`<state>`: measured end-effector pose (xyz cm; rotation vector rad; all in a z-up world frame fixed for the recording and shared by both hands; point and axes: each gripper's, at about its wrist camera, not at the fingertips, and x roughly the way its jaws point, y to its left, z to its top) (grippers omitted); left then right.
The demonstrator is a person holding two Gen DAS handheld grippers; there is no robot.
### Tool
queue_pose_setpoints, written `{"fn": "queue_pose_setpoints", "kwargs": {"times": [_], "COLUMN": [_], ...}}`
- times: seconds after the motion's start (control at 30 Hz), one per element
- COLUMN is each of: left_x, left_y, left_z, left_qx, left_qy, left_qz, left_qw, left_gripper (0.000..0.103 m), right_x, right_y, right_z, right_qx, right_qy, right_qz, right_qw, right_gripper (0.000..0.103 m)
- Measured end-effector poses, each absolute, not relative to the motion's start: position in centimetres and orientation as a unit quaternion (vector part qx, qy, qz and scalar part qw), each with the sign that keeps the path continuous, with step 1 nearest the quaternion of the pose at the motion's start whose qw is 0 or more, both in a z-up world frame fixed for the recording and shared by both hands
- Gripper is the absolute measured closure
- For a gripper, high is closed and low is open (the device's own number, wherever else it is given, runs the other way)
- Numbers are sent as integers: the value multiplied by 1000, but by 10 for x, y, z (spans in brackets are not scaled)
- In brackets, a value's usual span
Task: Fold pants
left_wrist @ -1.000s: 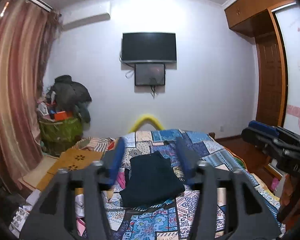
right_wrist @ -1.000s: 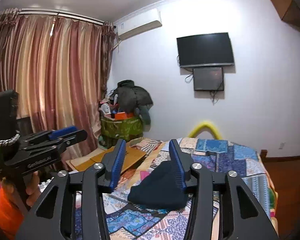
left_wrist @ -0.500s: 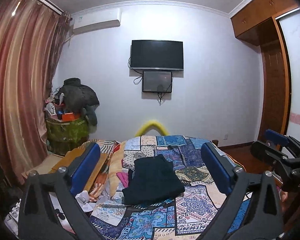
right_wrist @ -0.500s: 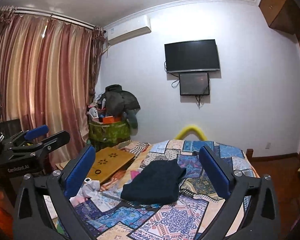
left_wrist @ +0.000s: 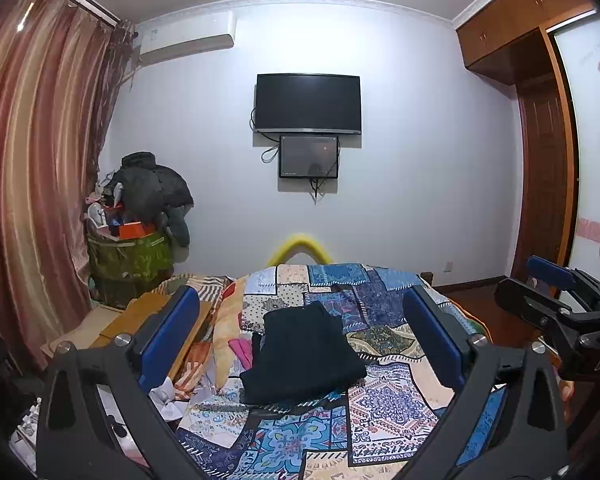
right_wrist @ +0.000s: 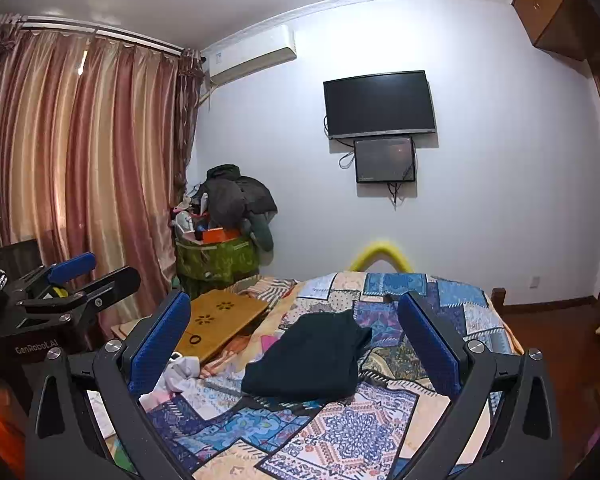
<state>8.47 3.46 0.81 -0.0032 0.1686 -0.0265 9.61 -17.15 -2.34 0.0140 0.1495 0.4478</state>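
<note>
The pants [left_wrist: 302,354] lie folded into a dark, compact bundle on the patchwork bedspread [left_wrist: 380,400], near the middle of the bed and well short of the yellow arch [left_wrist: 299,246] at its far end. The left tongs [left_wrist: 300,340] hang in the air above the near part of the bed, spread wide, blue pads [left_wrist: 168,340] far apart with the pants framed between them and nothing held. The right tongs [right_wrist: 300,344] are just as wide open and just as empty, hovering back from the pants, touching no cloth. From the right wrist camera the pants [right_wrist: 312,360] show a rumpled upper edge, and the left tongs [right_wrist: 76,280] appear off to the left of the pants, in front of the striped curtain [right_wrist: 80,160]. From the left wrist camera the right tongs [left_wrist: 556,296] sit to the right of the pants, near the wooden door [left_wrist: 548,184]. Left of the pants a pale rumpled cloth [right_wrist: 176,376] lies at the bed's edge, with a wooden tray [right_wrist: 220,324] beyond it. On the wall past the pants hangs a dark television [left_wrist: 308,104].
</note>
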Motion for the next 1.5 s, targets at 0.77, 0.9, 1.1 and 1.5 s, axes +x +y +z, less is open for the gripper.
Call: {"fn": "queue_pose_setpoints", "kwargs": {"times": [0.77, 0.9, 1.1, 1.5], "left_x": [92, 93, 94, 96], "left_y": [34, 34, 34, 32], "left_z": [4, 4, 4, 0], "left_qx": [-4, -6, -6, -10], "left_qy": [95, 96, 97, 99], "left_qz": [-20, -20, -22, -28], "left_qw": [995, 995, 995, 995], "left_gripper": [0, 0, 0, 0], "right_x": [92, 92, 93, 91], "right_y": [-178, -178, -178, -179], "right_z": [-20, -20, -21, -20], "right_qx": [10, 11, 11, 12], "right_qy": [88, 90, 92, 91], "right_qz": [218, 217, 215, 209], "right_qw": [972, 972, 972, 974], "right_gripper": [0, 0, 0, 0]}}
